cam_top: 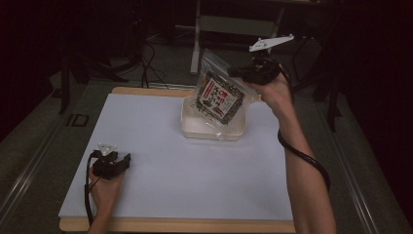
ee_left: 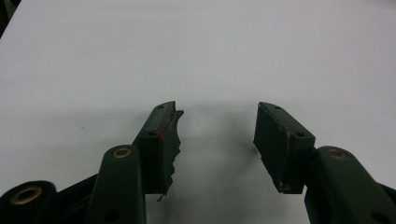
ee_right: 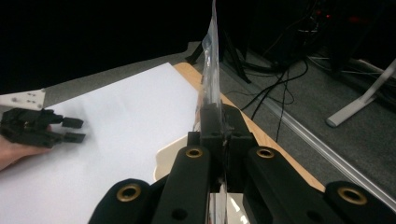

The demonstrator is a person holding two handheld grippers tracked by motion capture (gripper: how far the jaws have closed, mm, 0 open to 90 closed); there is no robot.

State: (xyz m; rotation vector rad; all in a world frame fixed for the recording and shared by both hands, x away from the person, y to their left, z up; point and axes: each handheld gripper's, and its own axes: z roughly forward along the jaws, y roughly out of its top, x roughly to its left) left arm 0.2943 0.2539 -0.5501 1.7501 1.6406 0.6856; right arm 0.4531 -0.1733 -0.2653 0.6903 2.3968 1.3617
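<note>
Snack bag (cam_top: 220, 93): clear, dark contents, red-white label, tilted | right hand-held gripper (cam_top: 242, 73) clamps its edge | left hand-held gripper (ee_left: 217, 135) agape, empty

Print on the bag (cam_top: 218, 95) too small and dim to read. The bag covers part of the tub (cam_top: 195, 127) behind it; tub contents cannot be told. In the right gripper view the bag (ee_right: 212, 70) shows edge-on, its top cut by the upper edge, its lower part behind the jaws. Both forearms run off the high view's bottom edge. Room beyond the table (cam_top: 146, 136) is lost in dark.
</note>
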